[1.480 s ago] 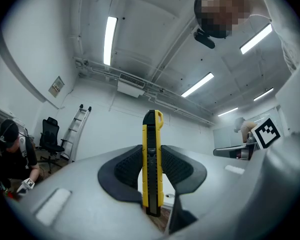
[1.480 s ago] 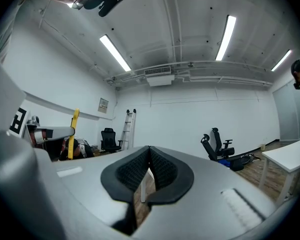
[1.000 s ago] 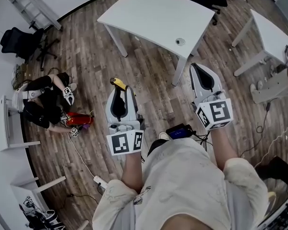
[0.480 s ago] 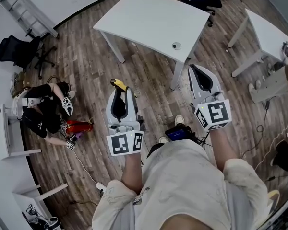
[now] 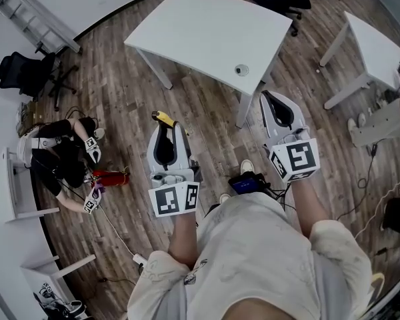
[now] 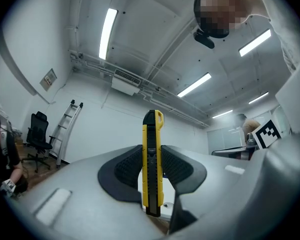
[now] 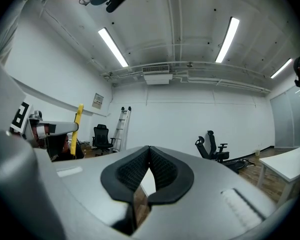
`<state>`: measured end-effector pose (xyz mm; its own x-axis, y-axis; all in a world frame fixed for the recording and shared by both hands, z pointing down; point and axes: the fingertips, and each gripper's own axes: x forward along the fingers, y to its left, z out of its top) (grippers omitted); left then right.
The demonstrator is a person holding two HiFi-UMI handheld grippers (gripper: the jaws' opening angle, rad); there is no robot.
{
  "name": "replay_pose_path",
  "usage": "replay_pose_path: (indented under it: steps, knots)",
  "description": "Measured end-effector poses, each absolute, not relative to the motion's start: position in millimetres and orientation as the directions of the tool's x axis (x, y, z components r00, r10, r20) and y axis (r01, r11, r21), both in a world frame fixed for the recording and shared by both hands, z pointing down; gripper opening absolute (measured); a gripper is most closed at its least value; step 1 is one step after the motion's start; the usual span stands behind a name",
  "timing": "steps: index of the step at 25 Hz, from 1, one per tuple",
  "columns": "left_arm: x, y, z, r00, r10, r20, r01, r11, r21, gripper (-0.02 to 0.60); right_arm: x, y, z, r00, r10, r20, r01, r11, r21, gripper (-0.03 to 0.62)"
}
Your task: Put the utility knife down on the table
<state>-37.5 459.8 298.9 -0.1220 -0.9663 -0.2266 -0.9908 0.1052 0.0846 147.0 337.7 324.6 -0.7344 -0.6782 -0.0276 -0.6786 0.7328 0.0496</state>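
A yellow and black utility knife (image 6: 152, 164) stands upright between the black pads of my left gripper (image 6: 152, 151), which is shut on it. In the head view the knife's yellow end (image 5: 163, 117) sticks out past the left gripper (image 5: 165, 139), above the wooden floor and short of the white table (image 5: 207, 25). My right gripper (image 5: 275, 107) is held beside it, its tip near the table's front corner. In the right gripper view its jaws (image 7: 149, 151) meet at the tips with nothing between them, and the knife (image 7: 78, 121) shows at the left.
A small round fitting (image 5: 240, 70) sits in the tabletop near its front corner. A second white table (image 5: 377, 45) stands at the right. A person (image 5: 60, 152) sits on the floor at the left beside a red object (image 5: 110, 177). A ladder (image 5: 37, 19) and black chair (image 5: 23, 65) stand beyond.
Both grippers have moved forward with me toward the white table, which now lies nearer in the head view. The knife has stayed gripped in the left gripper throughout.
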Motion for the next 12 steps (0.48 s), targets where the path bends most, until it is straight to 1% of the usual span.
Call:
replay_pose_path:
  steps: [12]
  knots:
    - [-12, 376, 298, -0.088, -0.969, -0.232, -0.995, 0.077, 0.059, 0.130, 173, 259, 332, -0.718, -0.695, -0.039, -0.696, 0.717, 0.027, 0.006]
